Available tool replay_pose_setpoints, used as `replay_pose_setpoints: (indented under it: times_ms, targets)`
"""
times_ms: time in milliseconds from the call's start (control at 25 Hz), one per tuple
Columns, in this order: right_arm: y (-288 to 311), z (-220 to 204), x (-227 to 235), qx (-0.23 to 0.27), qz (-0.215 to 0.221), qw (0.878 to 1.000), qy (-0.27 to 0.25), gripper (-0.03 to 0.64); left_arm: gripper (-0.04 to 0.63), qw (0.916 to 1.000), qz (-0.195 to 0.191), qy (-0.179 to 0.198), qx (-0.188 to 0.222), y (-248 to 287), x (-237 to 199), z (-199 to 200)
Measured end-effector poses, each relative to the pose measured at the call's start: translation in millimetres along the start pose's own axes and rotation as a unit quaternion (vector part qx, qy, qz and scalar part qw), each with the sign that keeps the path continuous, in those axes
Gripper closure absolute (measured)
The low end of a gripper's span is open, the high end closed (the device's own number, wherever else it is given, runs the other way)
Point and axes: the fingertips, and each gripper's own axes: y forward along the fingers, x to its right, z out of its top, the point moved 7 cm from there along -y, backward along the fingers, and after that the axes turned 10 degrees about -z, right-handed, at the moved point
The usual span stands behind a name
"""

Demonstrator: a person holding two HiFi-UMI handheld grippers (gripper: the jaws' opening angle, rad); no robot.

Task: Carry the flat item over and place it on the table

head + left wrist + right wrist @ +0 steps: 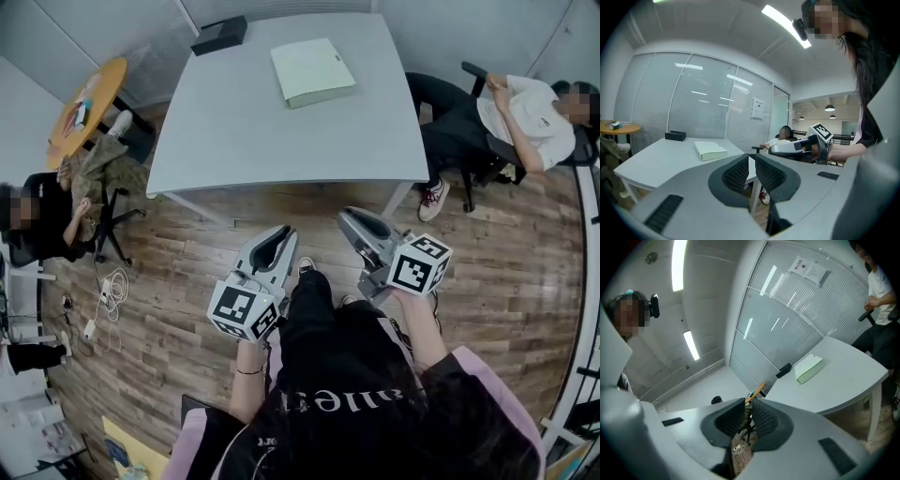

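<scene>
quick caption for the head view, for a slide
Shut and empty, the left gripper and right gripper hang short of the grey table where a pale green book lies.

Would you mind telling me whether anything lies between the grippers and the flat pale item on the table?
Nothing visible does. Only floor and bare table separate the left gripper and right gripper, both shut and empty, from the flat item; the black box sits aside at the far corner.

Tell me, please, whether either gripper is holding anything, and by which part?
Nothing is held: the left gripper and right gripper are both shut and empty. The pale green flat item lies on the white table, untouched.
</scene>
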Motion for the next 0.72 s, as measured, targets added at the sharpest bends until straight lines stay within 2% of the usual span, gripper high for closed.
replay_pose_setpoints:
  times_ms: [360, 720]
  targets:
    - [-20, 3, -21, 0.011, 0.020, 0.999, -0.026, 0.561, 0.534, 0.9997, 0.004, 0.012, 0.020, -13, 23, 6]
    - [-25, -8, -27, 0.007, 0.025, 0.999, -0.024, 0.561, 0.534, 0.9998, 0.012, 0.004, 0.016, -27, 30, -5]
